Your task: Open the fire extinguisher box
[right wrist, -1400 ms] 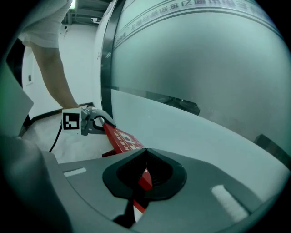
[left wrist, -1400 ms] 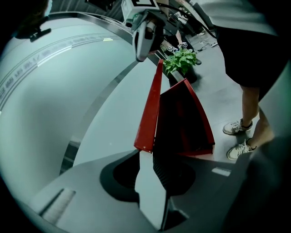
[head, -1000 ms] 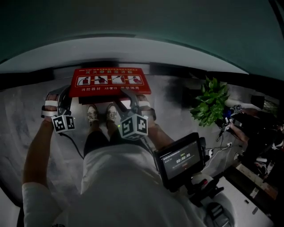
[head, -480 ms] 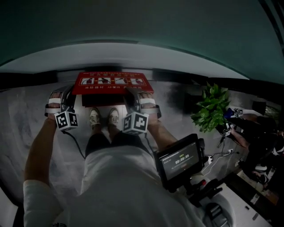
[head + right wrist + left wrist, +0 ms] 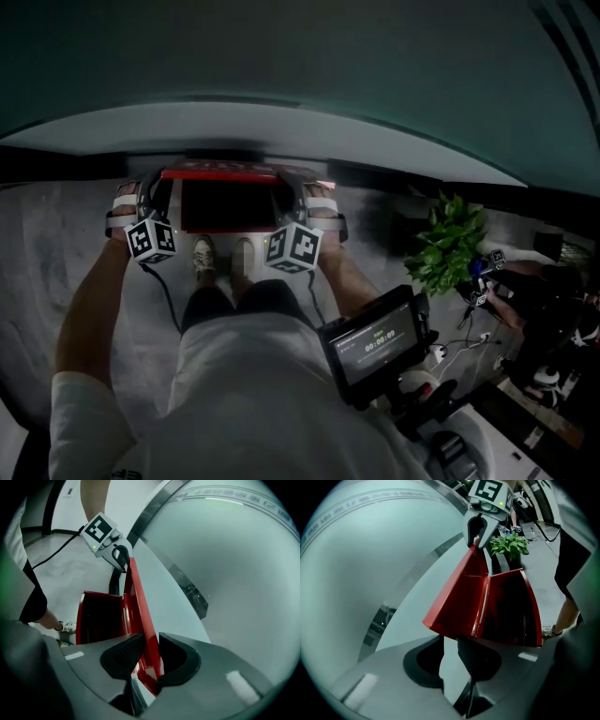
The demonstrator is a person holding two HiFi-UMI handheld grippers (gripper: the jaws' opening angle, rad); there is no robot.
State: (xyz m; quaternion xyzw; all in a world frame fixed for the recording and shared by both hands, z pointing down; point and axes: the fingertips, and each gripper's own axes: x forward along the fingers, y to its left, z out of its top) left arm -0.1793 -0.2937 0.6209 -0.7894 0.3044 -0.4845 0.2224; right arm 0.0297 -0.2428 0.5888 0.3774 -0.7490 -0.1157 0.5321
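The red fire extinguisher box [image 5: 230, 208] stands on the floor against the curved wall, its dark inside showing. Its lid [image 5: 221, 172] is raised, edge-on in the head view and steeply tilted in the left gripper view [image 5: 459, 597]. My left gripper [image 5: 161, 190] is shut on the lid's left corner [image 5: 451, 631]. My right gripper [image 5: 286, 194] has just been closing its jaws with the lid's right corner [image 5: 149, 648] between them, and its pads press on it. Each gripper shows in the other's view, the right gripper [image 5: 480, 532] and the left gripper [image 5: 121, 558], both clamped on the lid's edge.
The pale curved wall [image 5: 281, 122] rises right behind the box. My shoes [image 5: 203, 255] stand just in front of it. A potted plant [image 5: 448, 242] is on the floor to the right. A screen device [image 5: 375, 342] hangs at my right side, with cables and equipment beyond.
The lid has swung up from lying nearly flat, printed face showing, to near upright. Both grippers rose and moved toward the wall with it. The box's dark inside now shows.
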